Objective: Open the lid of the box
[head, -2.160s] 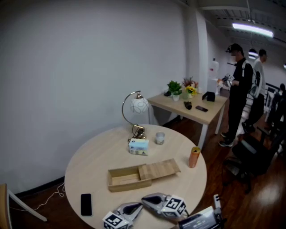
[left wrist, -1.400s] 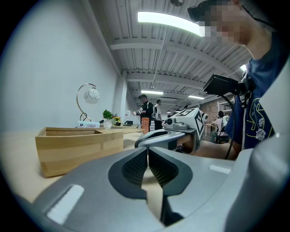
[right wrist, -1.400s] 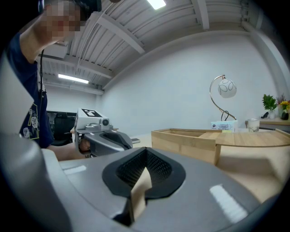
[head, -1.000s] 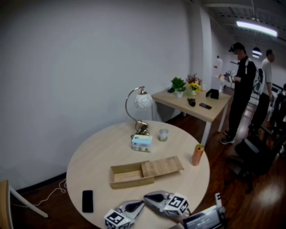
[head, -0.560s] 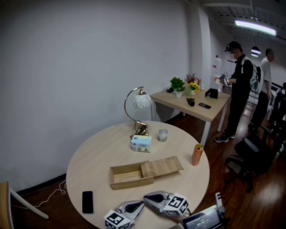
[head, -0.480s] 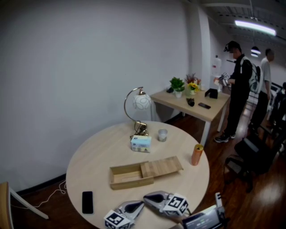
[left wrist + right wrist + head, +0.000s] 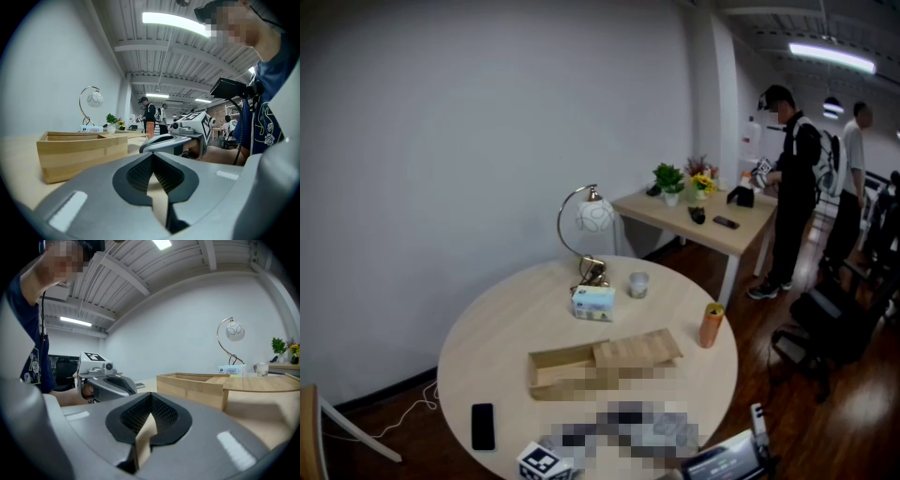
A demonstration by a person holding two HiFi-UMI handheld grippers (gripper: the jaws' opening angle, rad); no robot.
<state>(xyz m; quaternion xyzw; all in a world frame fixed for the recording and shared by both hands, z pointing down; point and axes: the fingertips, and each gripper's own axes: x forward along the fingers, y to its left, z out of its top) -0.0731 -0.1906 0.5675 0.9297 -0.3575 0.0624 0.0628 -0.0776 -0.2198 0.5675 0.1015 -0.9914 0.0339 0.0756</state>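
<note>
- One box (image 7: pixel 555 367) only: pale wood, shallow, rectangular, thin walls; lay near the middle of the round table (image 7: pixel 487 342), long side toward the near edge.
- One lid (image 7: pixel 636 350), flat plank of the same wood; rested skewed over the right end of the box and overhung to the right; left part of the box uncovered.
- Two grippers low at the near table edge, box just beyond both, touched by neither.
- Left gripper (image 7: pixel 153 160): jaws pressed together, gripped nothing; box side wall filled the left of its view.
- Right gripper (image 7: pixel 151 401): jaws closed tip to tip, also on nothing; box and overhanging lid sat at the right of its view.
- Behind the box, toward the far rim: one arc lamp (image 7: pixel 586 217) with round white shade, one tissue pack (image 7: pixel 592 303) just in front of its base, one small glass cup (image 7: pixel 638 285) beside that.
- One orange can (image 7: pixel 710 326) upright to the right of the lid, near but apart.
- One black phone (image 7: pixel 482 427) flat at near left, well apart from the box.
- One second table (image 7: pixel 741 246) farther back, rectangular; carried a potted plant (image 7: pixel 667 180), flowers (image 7: pixel 702 184) and small dark items, too small to tell.
- Two people (image 7: pixel 789 169) stood by it; dark chairs (image 7: pixel 830 323) at right, number unclear.
</note>
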